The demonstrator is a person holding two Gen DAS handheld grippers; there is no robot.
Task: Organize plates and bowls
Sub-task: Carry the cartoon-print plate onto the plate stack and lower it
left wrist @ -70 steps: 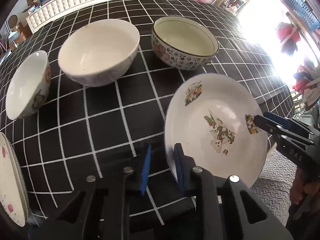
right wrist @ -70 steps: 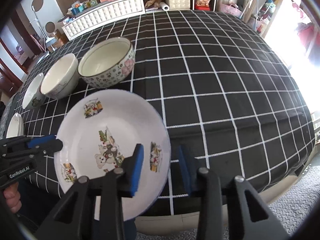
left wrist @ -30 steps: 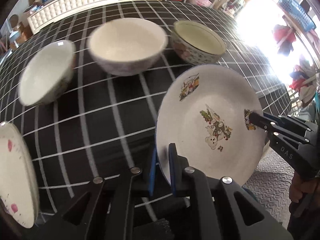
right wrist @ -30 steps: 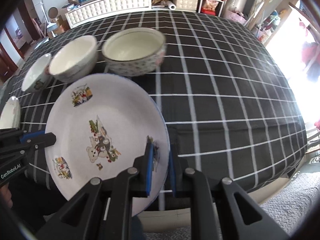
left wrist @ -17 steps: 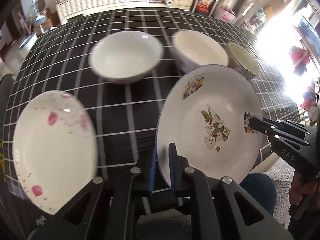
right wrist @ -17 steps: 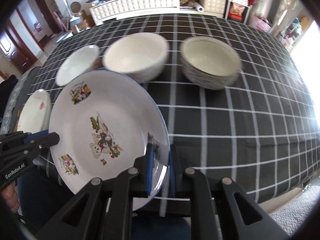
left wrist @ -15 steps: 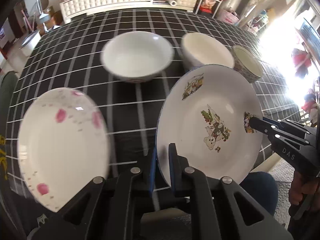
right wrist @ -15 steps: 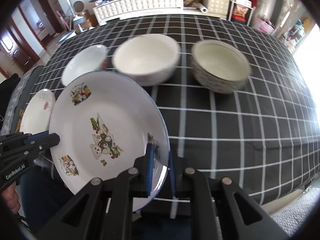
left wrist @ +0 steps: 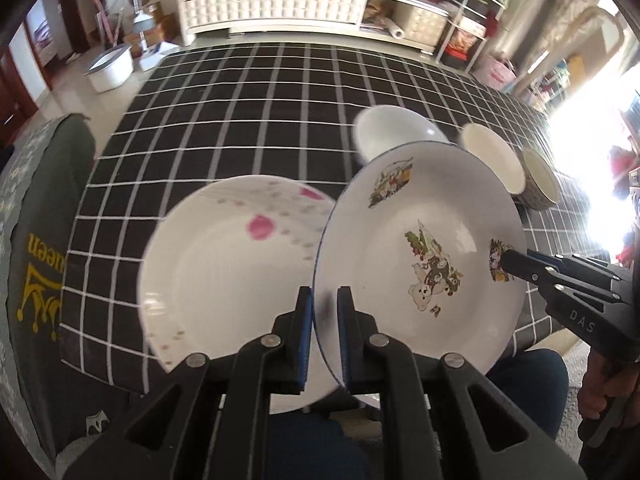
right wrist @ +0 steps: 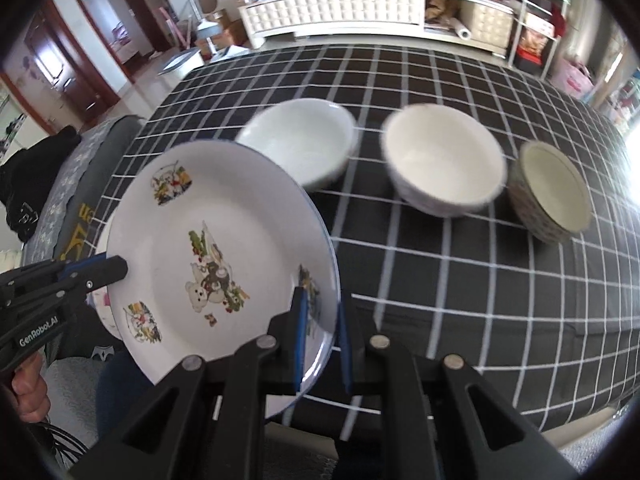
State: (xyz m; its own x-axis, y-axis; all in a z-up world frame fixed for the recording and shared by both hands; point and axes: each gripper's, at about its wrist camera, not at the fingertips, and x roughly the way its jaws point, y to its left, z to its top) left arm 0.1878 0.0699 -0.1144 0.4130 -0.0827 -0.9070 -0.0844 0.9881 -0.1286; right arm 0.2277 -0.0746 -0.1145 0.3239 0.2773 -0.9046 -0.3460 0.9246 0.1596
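Note:
A white plate with cartoon bear decals (left wrist: pixel 420 248) (right wrist: pixel 216 240) hangs above the checked tablecloth (left wrist: pixel 248 120). My left gripper (left wrist: pixel 322 308) is shut on its near-left rim, and my right gripper (right wrist: pixel 320 312) is shut on its right rim. Each gripper shows in the other's view, the right gripper (left wrist: pixel 508 262) and the left gripper (right wrist: pixel 116 270). A white plate with pink petals (left wrist: pixel 224 264) lies on the table at the near left. The held plate covers its right edge. Three bowls stand in a row behind: a shallow white bowl (right wrist: pixel 304 140), a deeper white bowl (right wrist: pixel 440 160) and a patterned bowl (right wrist: pixel 556 192).
A dark grey chair cover with yellow lettering (left wrist: pixel 36 272) stands at the table's left end. The table's near edge runs just under the pink-petal plate. A person's hand (left wrist: pixel 600 392) grips the right tool. A white cabinet (left wrist: pixel 280 8) lines the back wall.
Both grippers shut on the cartoon plate's rim, lifted it, and carried it left along the table. The bowls slid to the right in view, and the pink-petal plate came under the held plate's left side.

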